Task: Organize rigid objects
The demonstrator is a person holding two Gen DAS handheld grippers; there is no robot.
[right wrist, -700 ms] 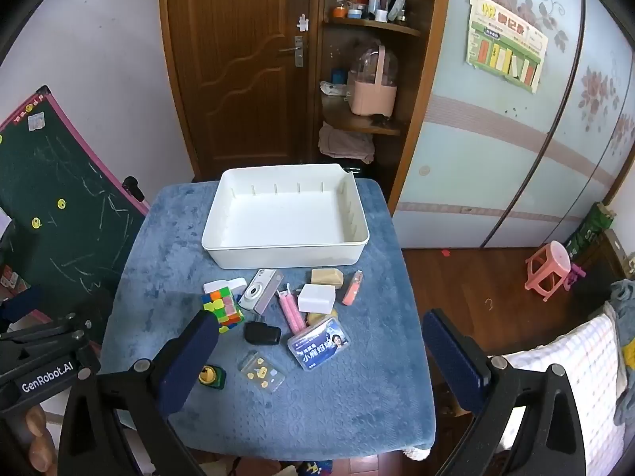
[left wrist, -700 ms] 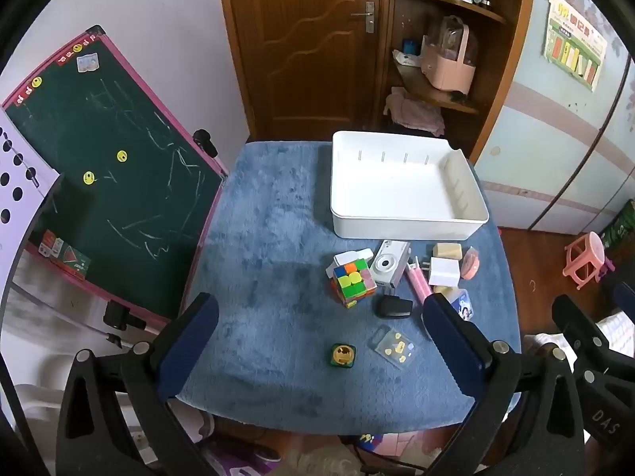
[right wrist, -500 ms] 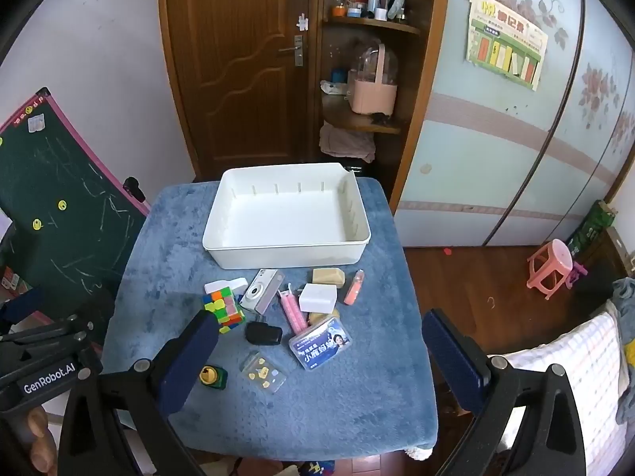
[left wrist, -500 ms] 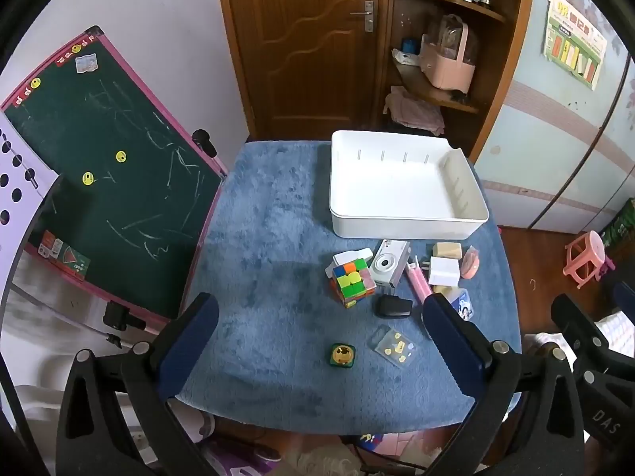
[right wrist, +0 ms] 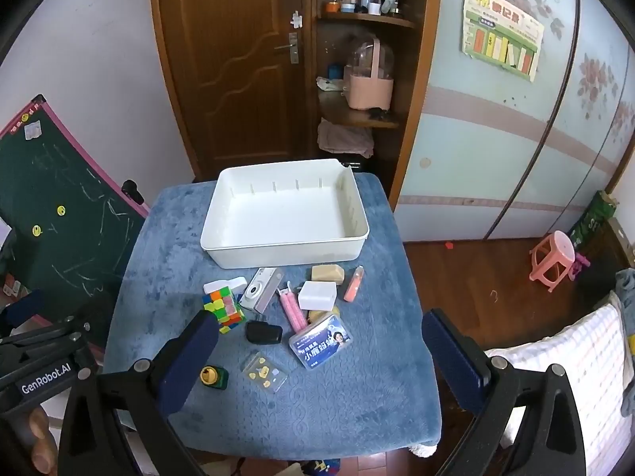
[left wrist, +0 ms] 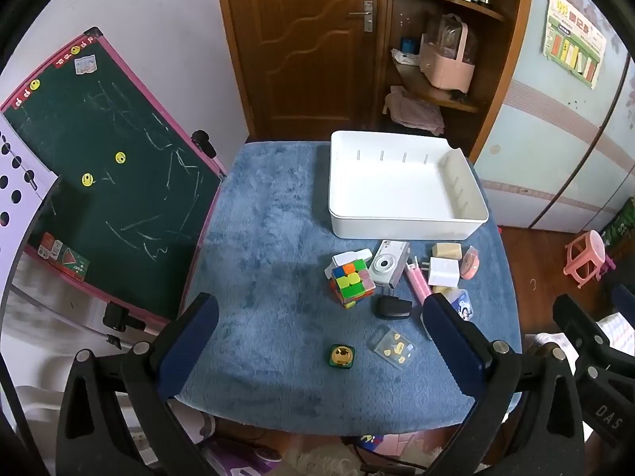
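A: Ahead of our left gripper (left wrist: 319,339), what do we register?

B: We hold its jaws wide apart with nothing between them, above the near edge of the blue table cover (left wrist: 258,238). Just past its left finger we see bare cover; between the fingers sit the green-and-gold cube (left wrist: 342,356) and the clear sticker packet (left wrist: 393,347). Farther out stand the puzzle cube (left wrist: 352,282), the black key fob (left wrist: 393,307) and the white camera (left wrist: 389,263).

A: And our right gripper (right wrist: 319,347)?

B: We also hold it spread, gripping nothing. Near its left finger lies the puzzle cube (right wrist: 223,307); forward between the fingers lie the name badge (right wrist: 321,340), pink tube (right wrist: 293,309), white charger (right wrist: 317,295), tan block (right wrist: 327,273) and coral lip balm (right wrist: 354,283). Beyond them all rests the white tray (right wrist: 283,252), with nothing in it.
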